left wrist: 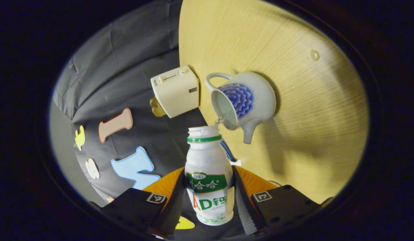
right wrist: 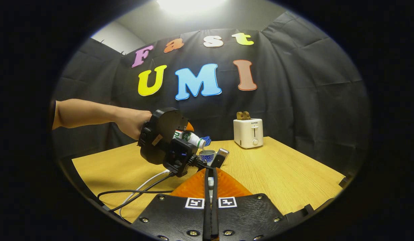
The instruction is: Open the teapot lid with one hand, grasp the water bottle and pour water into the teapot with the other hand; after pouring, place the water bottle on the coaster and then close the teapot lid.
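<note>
**A:** Item one, the tongs. What have you got nearest?

**B:** In the left gripper view, my left gripper [left wrist: 208,204] at 6 o'clock is clamped on the water bottle [left wrist: 209,180], with a finger pressing on each side of its body. In the right gripper view, the fingers [right wrist: 207,201] of my right gripper [right wrist: 210,174] are drawn almost together with a pale sliver between them. I cannot tell whether they grip anything.

**A:** Item two, anything particular to one view?

**B:** The right gripper view has a hand [right wrist: 131,122] at 9 o'clock, cables [right wrist: 143,187] on the table [right wrist: 277,167], and a pale tilted piece [right wrist: 220,157] just past my fingertips. The left gripper view has the bottle's uncapped mouth and a drop [left wrist: 315,55] at 2 o'clock.

**A:** Item three, containers?

**B:** The bottle is tipped, and a thin thread of water [left wrist: 220,119] runs from its mouth to the rim of the teapot [left wrist: 250,100], which is uncovered, near centre. I cannot make out the water level inside. Farthest is the toaster [left wrist: 175,90], holding brown slices.
</note>
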The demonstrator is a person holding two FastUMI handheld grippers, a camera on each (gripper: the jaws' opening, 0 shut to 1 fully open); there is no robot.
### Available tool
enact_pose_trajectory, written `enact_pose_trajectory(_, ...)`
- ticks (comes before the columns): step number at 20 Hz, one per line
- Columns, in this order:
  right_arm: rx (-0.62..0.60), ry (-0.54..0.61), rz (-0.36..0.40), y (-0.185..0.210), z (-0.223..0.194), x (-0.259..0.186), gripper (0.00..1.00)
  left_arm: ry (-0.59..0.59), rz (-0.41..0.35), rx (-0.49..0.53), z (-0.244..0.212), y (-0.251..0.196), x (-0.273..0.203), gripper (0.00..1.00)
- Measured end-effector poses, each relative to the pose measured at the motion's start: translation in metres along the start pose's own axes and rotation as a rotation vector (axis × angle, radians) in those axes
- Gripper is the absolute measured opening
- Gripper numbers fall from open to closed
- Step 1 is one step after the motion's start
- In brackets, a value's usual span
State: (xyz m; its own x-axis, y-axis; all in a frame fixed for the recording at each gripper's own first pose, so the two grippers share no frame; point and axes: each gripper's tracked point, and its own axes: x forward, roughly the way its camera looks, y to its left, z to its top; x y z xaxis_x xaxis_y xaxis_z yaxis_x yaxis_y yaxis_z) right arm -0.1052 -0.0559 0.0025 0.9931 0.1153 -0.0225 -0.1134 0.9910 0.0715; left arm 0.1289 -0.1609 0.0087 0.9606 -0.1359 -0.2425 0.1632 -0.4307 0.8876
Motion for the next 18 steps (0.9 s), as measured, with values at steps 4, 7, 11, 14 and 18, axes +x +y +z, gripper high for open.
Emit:
enact_pose_trajectory(4,-0.001,-0.001,-0.001,0.0,0.0,0.0,0.01,0.002,0.017,0.028,0.0,0.006,-0.001,0.84)
enact_pose_trajectory(7,0.002,-0.005,0.0,0.0,0.001,-0.002,0.01,0.003,0.013,0.04,0.0,0.006,-0.002,0.84)
enact_pose_trajectory(11,-0.007,-0.014,-0.003,0.0,0.004,-0.002,0.01,0.003,0.03,0.066,0.002,0.009,-0.001,0.83)
enact_pose_trajectory(14,-0.008,-0.017,-0.004,-0.001,0.005,-0.002,0.01,0.005,0.037,0.095,0.001,0.01,-0.002,0.81)
enact_pose_trajectory(18,-0.007,-0.014,0.0,0.001,0.005,-0.002,0.01,-0.004,0.06,0.123,0.005,0.015,-0.002,0.81)
